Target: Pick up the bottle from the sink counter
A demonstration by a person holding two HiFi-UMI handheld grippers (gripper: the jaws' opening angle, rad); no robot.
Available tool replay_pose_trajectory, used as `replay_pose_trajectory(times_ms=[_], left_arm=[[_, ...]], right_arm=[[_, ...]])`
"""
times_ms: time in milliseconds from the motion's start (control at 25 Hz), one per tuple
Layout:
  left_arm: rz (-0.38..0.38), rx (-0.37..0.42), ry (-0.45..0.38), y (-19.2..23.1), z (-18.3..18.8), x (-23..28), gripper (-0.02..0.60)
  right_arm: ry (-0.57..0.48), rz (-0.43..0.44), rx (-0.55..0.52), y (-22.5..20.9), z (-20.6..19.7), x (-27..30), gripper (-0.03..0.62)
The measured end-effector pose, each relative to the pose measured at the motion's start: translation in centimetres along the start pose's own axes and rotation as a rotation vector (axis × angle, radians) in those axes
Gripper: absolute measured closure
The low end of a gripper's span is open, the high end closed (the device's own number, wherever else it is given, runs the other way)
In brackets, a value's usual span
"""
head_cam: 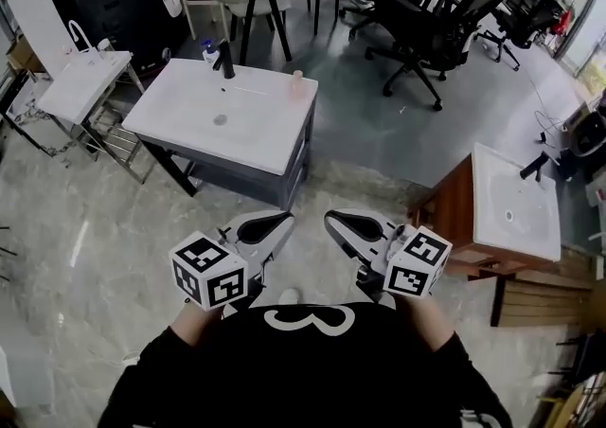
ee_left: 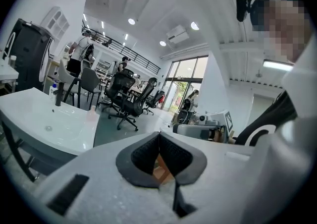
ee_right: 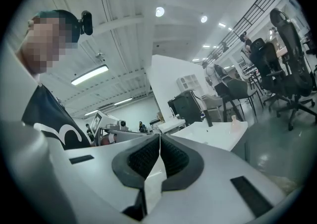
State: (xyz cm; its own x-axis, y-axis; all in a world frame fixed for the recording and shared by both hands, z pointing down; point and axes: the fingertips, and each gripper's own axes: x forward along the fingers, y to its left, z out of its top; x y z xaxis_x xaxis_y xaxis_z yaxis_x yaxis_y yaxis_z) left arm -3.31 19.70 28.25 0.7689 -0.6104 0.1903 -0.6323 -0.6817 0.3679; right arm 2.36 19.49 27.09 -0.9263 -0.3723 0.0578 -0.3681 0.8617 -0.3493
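At far right corner of sink counter (head_cam: 265, 128), noting bottle (head_cam: 297, 84) overhead; confirming left gripper (ee_left: 158, 135), right gripper (ee_right: 159, 137) closed, empty, close-up.

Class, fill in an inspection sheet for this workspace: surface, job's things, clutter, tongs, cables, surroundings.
surface: white sink counter on a dark cabinet, top bare around the basin.
job's things: pale pink bottle upright at the counter's far right corner; blue-capped bottle upright beside the black tap. Which one is meant cannot be told.
clutter: nothing seen on the counter besides these.
tongs: left tongs and right tongs both shut and empty, held in front of the person, short of the counter.
cables: nothing seen at the counter.
surroundings: office chairs behind, wooden sink cabinet at right, small white sink at left.
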Motion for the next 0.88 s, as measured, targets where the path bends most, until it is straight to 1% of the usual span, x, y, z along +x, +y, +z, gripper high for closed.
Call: replay_pose_trajectory(times_ms=[160,320,480,720,880], left_arm=[[-0.017,-0.006,-0.015,3.6,1.3,-0.7,0.566],[-0.042,-0.01,-0.016,6.0,2.1,-0.4,0.566],[-0.072,-0.018,-0.006,7.0,2.0,0.5,0.566],[-0.093,-0.02,0.025,8.6,1.9,2.8,0.566],[-0.088,-0.015,0.042,9.5,2.3,4.9,0.566]], right_arm=[[0.006,-0.025,-0.019,-1.0,0.5,3.2,0.58],[0.028,-0.071,-0.031,-2.4,0.4,5.4,0.58],[0.036,-0.087,-0.036,-3.4,0.2,6.0,0.58],[0.042,-0.131,-0.042,-6.2,-0.3,6.6,0.58],[0.008,-0.122,0.007,-8.8,0.6,6.3,0.58]])
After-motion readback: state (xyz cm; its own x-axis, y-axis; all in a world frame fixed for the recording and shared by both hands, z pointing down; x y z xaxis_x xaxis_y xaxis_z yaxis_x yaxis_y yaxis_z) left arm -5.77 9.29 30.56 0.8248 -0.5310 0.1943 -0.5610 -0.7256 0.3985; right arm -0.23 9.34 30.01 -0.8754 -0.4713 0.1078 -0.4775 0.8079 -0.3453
